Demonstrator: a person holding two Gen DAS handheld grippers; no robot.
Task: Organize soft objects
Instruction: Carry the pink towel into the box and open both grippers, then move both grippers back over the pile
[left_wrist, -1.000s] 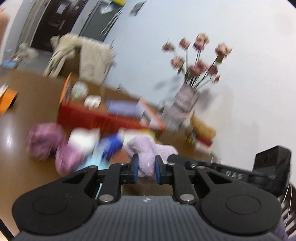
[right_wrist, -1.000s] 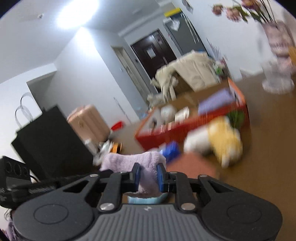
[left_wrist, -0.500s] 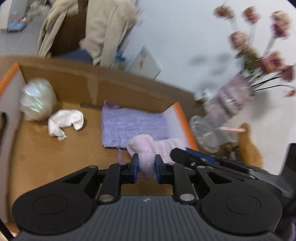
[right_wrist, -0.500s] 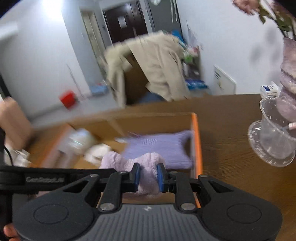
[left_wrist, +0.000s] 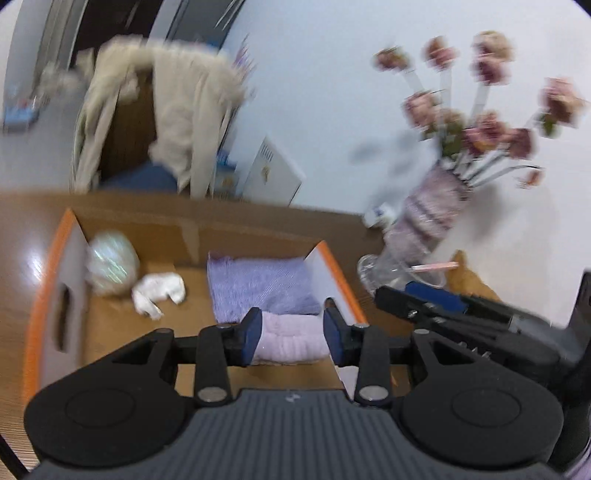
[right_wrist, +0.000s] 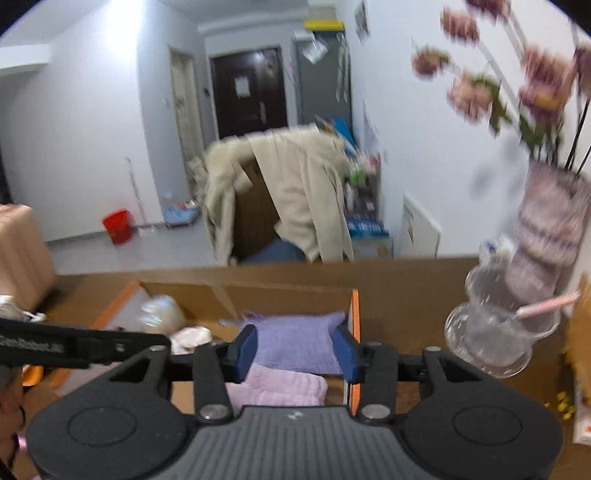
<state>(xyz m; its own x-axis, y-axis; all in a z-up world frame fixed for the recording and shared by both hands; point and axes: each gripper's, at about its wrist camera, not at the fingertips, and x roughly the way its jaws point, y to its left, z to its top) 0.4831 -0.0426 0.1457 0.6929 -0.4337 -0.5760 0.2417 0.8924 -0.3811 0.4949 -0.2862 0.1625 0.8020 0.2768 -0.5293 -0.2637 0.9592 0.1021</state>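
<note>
A folded pale lilac towel (left_wrist: 290, 341) lies in the near right corner of an orange-edged cardboard box (left_wrist: 48, 266), in front of a flat purple cloth (left_wrist: 264, 286). My left gripper (left_wrist: 293, 339) is open above the towel, its blue pads apart on either side. My right gripper (right_wrist: 297, 352) is open too, above the purple cloth (right_wrist: 299, 345) and the lilac towel (right_wrist: 277, 387). The box (right_wrist: 355, 314) also holds a shiny wrapped ball (left_wrist: 110, 262) and a crumpled white cloth (left_wrist: 159, 293).
A vase of pink flowers (left_wrist: 432, 218) and a clear glass cup (right_wrist: 495, 339) stand on the brown table (right_wrist: 399, 288) right of the box. A chair with a beige coat (right_wrist: 288, 192) is behind the table.
Both grippers were shut on the lilac towel, carried it over the box and have opened. The towel now lies in the box beside the purple cloth.
</note>
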